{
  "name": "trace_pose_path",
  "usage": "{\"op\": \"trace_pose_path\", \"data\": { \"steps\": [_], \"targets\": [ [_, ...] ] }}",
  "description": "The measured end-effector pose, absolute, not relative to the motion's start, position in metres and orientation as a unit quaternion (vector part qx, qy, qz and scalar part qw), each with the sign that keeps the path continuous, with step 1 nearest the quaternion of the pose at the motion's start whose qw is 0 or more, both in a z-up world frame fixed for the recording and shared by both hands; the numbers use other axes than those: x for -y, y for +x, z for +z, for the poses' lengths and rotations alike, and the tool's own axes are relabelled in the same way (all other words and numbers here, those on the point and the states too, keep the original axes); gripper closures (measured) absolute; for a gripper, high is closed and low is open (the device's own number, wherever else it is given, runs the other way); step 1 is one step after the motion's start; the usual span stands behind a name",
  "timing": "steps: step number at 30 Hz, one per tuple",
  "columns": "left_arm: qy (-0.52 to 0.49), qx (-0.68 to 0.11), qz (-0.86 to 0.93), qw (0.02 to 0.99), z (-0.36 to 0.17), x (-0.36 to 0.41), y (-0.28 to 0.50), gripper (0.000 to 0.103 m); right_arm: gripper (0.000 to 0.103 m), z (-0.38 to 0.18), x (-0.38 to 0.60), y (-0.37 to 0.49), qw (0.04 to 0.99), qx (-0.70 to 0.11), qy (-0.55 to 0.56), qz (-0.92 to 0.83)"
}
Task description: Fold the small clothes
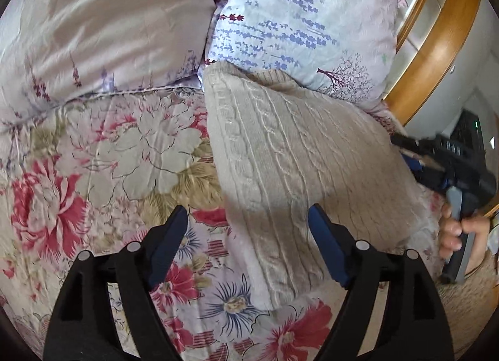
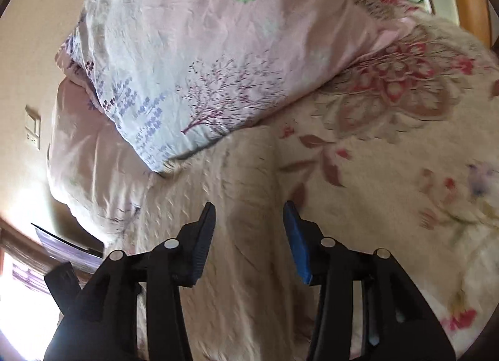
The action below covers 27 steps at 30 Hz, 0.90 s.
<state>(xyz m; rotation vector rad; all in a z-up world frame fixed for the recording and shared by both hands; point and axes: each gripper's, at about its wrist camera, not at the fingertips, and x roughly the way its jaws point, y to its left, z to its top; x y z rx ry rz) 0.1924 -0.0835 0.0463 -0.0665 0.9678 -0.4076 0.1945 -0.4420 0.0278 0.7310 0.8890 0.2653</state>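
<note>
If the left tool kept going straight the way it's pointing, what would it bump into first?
Probably the cream knitted sweater: the open left tool points down at its near end on the flowery bedspread. Depth is hard to judge.

No readable text, label, brand or number appears anywhere.

This is a bedroom in a home. A bed fills both views, spread with a quilted floral bedspread of red, pink and cream blooms [image 1: 103,155]. At its head lie a pale pillow printed with lavender sprigs and a purple tree [image 1: 299,27] and a satin-sheened pink pillow [image 1: 103,24] beside it. A curved honey-coloured wooden bed frame [image 1: 436,46] runs along the edge behind the pillows. In the right wrist view a plain beige wall carries a cream wall switch plate [image 2: 33,126], and bright light at the lower left may come from a window, though blur hides it.
</note>
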Motion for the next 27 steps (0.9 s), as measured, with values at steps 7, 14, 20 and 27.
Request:
{"op": "trace_pose_path", "data": {
  "steps": [7,14,20,27],
  "targets": [
    [-0.016,-0.465,-0.190,0.864,0.040,0.091,0.195,0.023,0.092,0.018,0.429,0.212,0.847,-0.425,0.306,0.091],
    [-0.028,-0.466,-0.195,0.863,0.040,0.089,0.196,0.019,0.091,0.009,0.427,0.220,0.843,-0.442,0.303,0.055],
    [-0.093,-0.459,-0.209,0.858,0.050,0.064,0.205,0.013,0.041,0.018,0.441,0.211,0.821,-0.452,0.341,0.076],
    [-0.177,-0.491,-0.231,0.821,0.043,0.052,0.237,0.010,0.033,0.019,0.454,0.207,0.797,-0.466,0.366,0.115]
  ]
}}
